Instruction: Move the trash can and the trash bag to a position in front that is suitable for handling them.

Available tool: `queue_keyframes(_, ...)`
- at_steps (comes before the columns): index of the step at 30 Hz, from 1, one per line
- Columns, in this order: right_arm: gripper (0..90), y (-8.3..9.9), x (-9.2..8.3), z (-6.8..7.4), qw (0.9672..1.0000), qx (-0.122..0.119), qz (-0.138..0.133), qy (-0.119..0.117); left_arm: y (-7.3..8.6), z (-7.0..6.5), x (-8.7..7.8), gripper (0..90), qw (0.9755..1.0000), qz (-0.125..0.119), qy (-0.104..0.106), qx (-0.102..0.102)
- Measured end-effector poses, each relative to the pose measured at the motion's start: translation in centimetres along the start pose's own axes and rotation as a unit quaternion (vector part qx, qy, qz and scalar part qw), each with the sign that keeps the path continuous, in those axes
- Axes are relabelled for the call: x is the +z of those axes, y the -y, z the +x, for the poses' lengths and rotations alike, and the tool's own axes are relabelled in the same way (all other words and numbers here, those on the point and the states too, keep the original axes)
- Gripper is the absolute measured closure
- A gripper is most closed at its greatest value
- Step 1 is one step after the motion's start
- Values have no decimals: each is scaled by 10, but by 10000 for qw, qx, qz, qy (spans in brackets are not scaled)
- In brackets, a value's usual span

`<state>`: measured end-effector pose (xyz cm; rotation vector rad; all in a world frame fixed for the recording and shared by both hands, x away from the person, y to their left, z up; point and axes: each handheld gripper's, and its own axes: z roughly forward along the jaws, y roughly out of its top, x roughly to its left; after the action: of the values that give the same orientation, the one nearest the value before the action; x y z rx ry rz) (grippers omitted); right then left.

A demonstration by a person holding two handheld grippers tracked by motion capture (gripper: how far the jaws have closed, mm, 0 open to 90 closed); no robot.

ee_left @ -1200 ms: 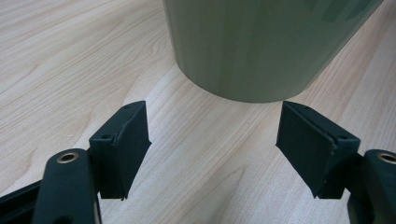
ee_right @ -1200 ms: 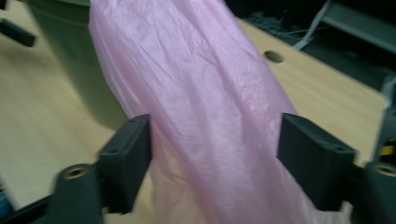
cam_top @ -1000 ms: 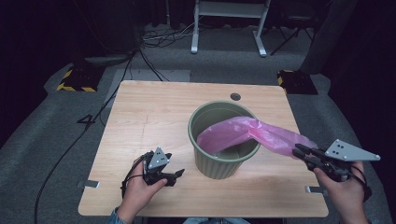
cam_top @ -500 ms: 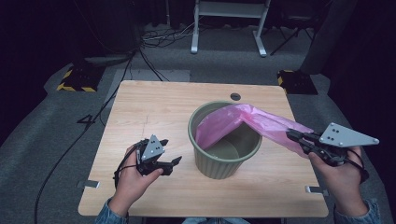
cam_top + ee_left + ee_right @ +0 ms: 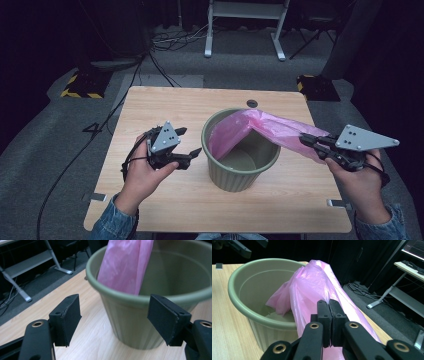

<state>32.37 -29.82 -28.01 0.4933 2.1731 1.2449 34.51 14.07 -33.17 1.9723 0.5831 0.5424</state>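
Now the right gripper [image 5: 309,142] is clenched on the pink bag [image 5: 265,131]: in the right gripper view its jaws press together with a fold of film pinched between them, off the bin's right side. The left gripper [image 5: 189,143] is released, its pads [image 5: 67,317] standing wide with nothing between them, just beside the bin's left wall and apart from it.

From the clamped end the bag runs as one long band up and leftward, over the right part of the green bin's rim [image 5: 272,155], and its far end hangs down inside along the back wall. So its long axis lies across the bin from right to left, away from the right gripper and toward the left one.

Judging by this, spreading the bag needs a second hold, and the loose end inside the bin is nearer the left gripper, which points straight at the bin [image 5: 150,285] on the table [image 5: 160,107].
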Motion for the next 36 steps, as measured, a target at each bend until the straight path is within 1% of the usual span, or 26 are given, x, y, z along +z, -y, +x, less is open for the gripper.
queue_keyframes(4, 892, -3, 4, -1, 10000, -39, 22, -75, -13, 5, 7, 265, 9999, -82, 121, -17)
queue_keyframes(5, 892, -4, 6, -1, 9999, -42, 21, -129, -17, 6, 9, 265, 9998, -110, 149, -4)
queue_keyframes(7, 891, -6, 8, 0, 9996, -10, -5, -290, -25, 7, 14, 274, 9997, -166, 193, 59)
queue_keyframes(9, 891, -7, 10, 1, 9995, -68, 20, -313, -34, 7, 19, 283, 9994, -208, 232, 152)
queue_keyframes(11, 891, -8, 11, 2, 9994, -103, 42, -331, -43, 8, 25, 284, 9990, -268, 324, 173)
queue_keyframes(16, 891, -8, 11, 4, 9993, -124, 77, -341, -71, 10, 41, 281, 9969, -511, 576, 176)
queue_keyframes(19, 890, -7, 9, 5, 9992, -86, 70, -391, -90, 10, 49, 278, 9957, -537, 661, 372)
queue_keyframes(20, 890, -7, 9, 5, 9991, -67, 49, -418, -95, 11, 53, 275, 9952, -537, 722, 384)
queue_keyframes(23, 890, -6, 9, 7, 9990, -72, 53, -441, -107, 12, 66, 275, 9935, -657, 840, 390)
queue_keyframes(26, 890, -6, 9, 7, 9989, -83, 52, -468, -111, 11, 79, 276, 9924, -704, 938, 376)
queue_keyframes(28, 890, -6, 9, 7, 9988, -89, 48, -473, -112, 9, 91, 275, 9920, -661, 1004, 377)
queue_keyframes(30, 890, -5, 9, 6, 9987, -88, 36, -493, -110, 9, 101, 281, 9929, -509, 1013, 351)
queue_keyframes(32, 890, -5, 9, 6, 9987, -99, 35, -496, -108, 9, 107, 299, 9946, -320, 942, 308)
queue_keyframes(33, 889, -5, 8, 6, 9986, -111, 41, -506, -106, 10, 110, 302, 9950, -251, 924, 296)
queue_keyframes(36, 890, -5, 8, 6, 9985, -146, 31, -531, -99, 11, 117, 334, 9942, -122, 1041, 227)
